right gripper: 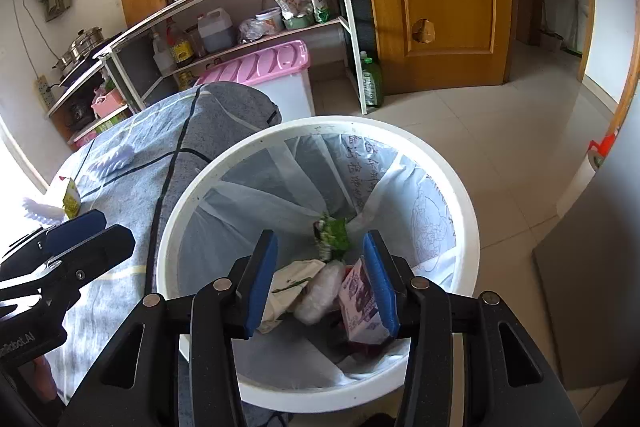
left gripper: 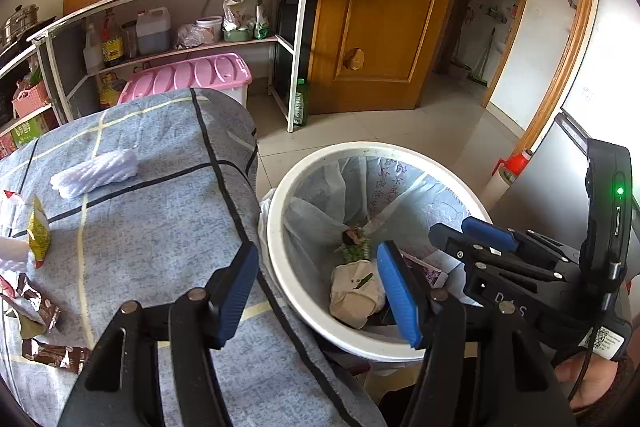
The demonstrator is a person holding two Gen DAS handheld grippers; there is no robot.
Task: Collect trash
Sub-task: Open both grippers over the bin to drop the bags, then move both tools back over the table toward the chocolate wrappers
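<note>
— Two big things first?
— Yes. The table [left gripper: 132,195], draped in a blue-grey checked cloth, and the white trash bin [right gripper: 192,195] standing on the floor against its right edge, lined with a thin pale bag.

— What trash is on the table?
— A white foam fruit net [left gripper: 96,173] lies toward the far end. A yellow-green snack packet [left gripper: 39,233] sits at the left edge beside another bit of white foam. Brown torn wrappers [left gripper: 40,311] lie at the near left corner.

— And in the bin?
— At the bottom: a crumpled beige paper bag [left gripper: 354,293], a green printed wrapper [right gripper: 332,233], a clear plastic wad [right gripper: 320,293] and a purple-and-white carton [right gripper: 360,301].

— The grippers?
— The left gripper [left gripper: 316,291] hangs over the table's right edge and the bin rim, jaws wide apart, holding nothing. The right gripper [right gripper: 320,281] hovers above the bin's mouth, jaws also spread, empty; the carton lies beneath its right pad.
</note>
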